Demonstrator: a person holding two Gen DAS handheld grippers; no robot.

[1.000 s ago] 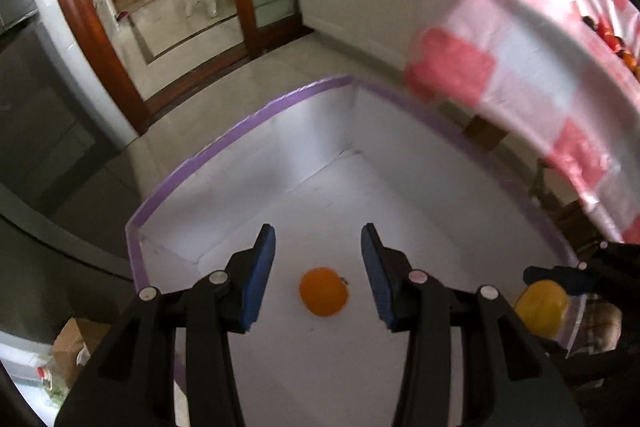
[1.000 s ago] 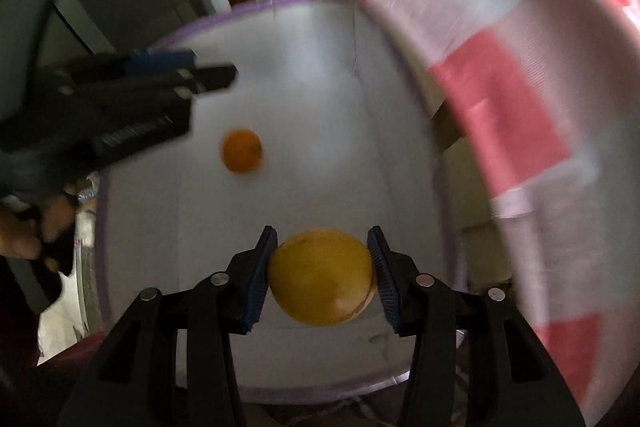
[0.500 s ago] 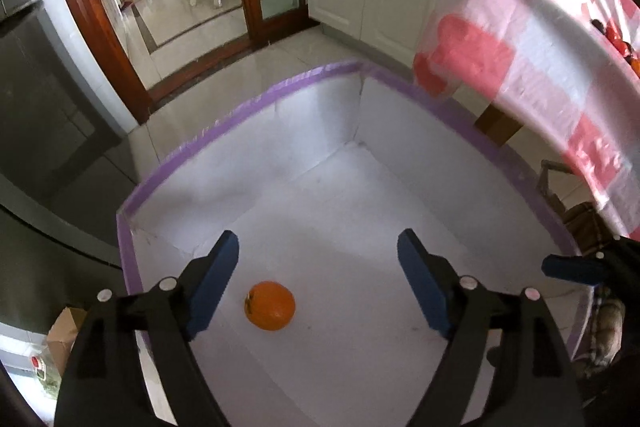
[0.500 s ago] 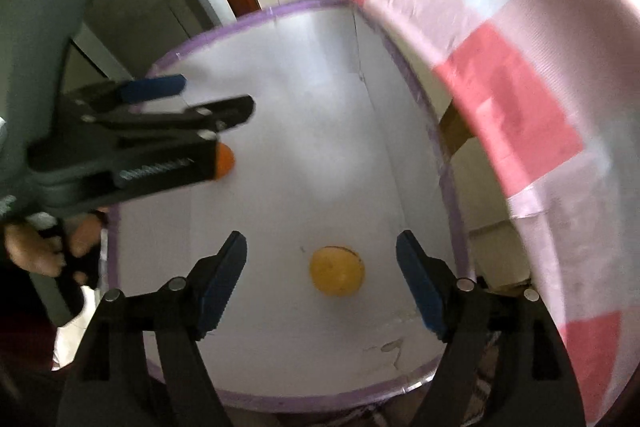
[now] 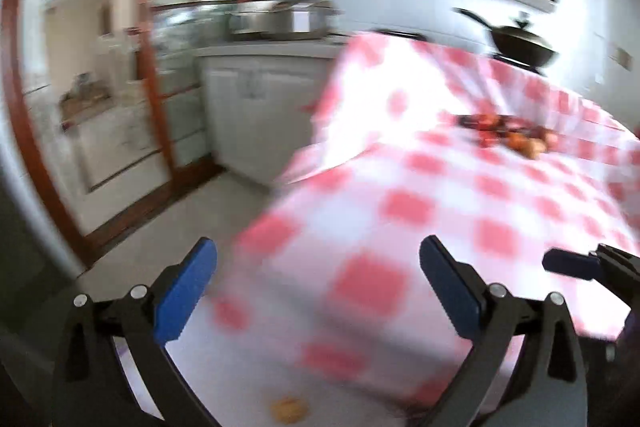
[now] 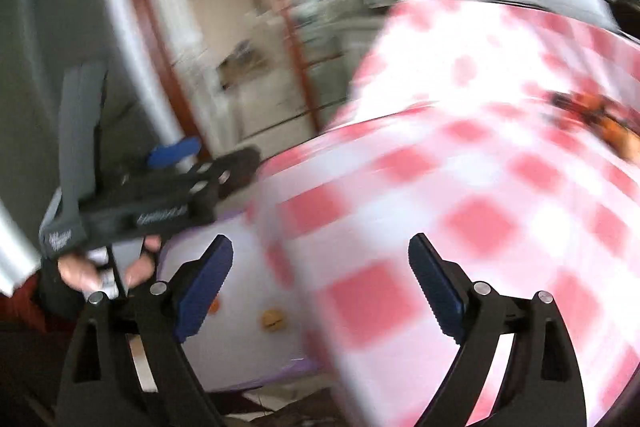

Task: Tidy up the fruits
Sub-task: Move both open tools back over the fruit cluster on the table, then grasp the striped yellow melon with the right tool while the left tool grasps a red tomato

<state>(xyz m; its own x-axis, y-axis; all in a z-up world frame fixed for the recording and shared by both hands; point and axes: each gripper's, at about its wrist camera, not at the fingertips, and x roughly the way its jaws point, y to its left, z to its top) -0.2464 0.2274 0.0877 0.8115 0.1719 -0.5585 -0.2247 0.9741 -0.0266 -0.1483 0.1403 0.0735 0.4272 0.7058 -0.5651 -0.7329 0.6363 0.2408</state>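
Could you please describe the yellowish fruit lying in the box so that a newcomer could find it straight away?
Start at the table under the red-and-white checked cloth, then look down beside its hanging edge to the white box with the purple rim on the floor. On the box's white bottom lies the yellowish fruit, paler than the orange fruit half hidden behind a gripper finger.

Both views are bright with daylight and heavily motion-smeared. The red-and-white checked cloth (image 5: 420, 195) over the counter blows out to near white along its upper fold. The wooden-framed glass door (image 6: 256, 39) streaks into soft bands, with pale glare behind it. Only the black, blue-padded left tool (image 5: 318, 281) and right tool (image 6: 320, 277) stay sharp. Fisheye bending curves the frame edges, and the corners are black.
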